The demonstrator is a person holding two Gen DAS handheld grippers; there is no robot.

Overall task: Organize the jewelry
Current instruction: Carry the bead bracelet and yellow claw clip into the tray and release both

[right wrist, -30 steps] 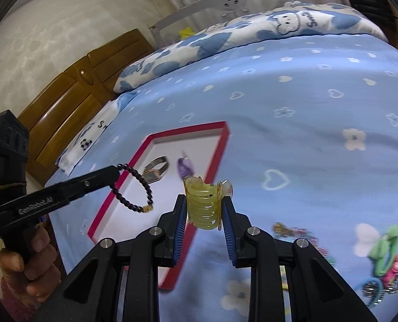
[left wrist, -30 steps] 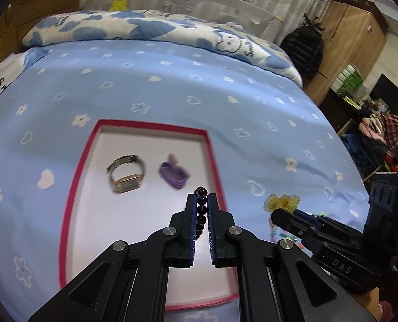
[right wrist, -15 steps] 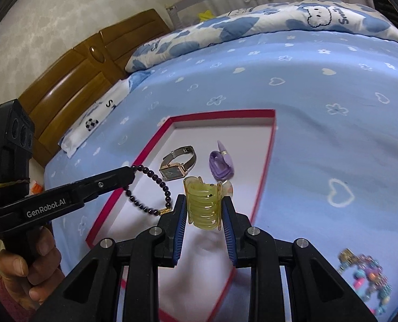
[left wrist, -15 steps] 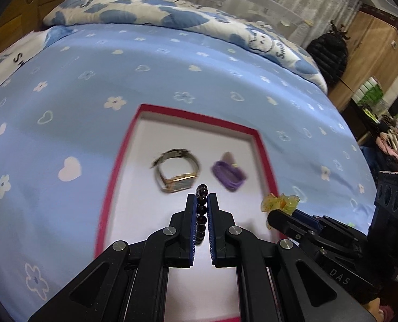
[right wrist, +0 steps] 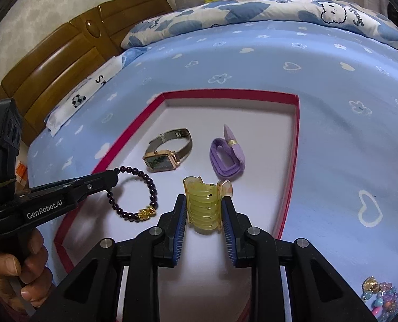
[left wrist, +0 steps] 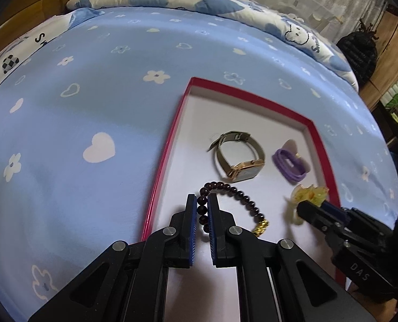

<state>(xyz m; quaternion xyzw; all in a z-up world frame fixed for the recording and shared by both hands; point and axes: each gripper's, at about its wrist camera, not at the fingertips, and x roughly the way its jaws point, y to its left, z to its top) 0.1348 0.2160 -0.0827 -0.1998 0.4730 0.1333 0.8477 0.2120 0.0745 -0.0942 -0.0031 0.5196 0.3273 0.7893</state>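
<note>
Tray far half: the white floor of the red-rimmed tray (right wrist: 295,145) lay bare up to its far edge; open passage.
Tray middle: watch (right wrist: 169,150) and purple band (right wrist: 225,158) sat side by side, apart, a bare lane between them.
Tray near-left: bead bracelet (right wrist: 145,196) hung from the left gripper (left wrist: 203,209), blocking that corner.
Tray near edge: right gripper (right wrist: 204,214) with yellow hair claw (right wrist: 205,204) filled the centre.
Bedsheet near-right corner: a heap of colourful trinkets (right wrist: 378,297).

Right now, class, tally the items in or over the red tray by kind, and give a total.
Watch: 1
Bead bracelet: 1
Purple hair tie: 1
Yellow hair claw: 1
Total: 4
</note>
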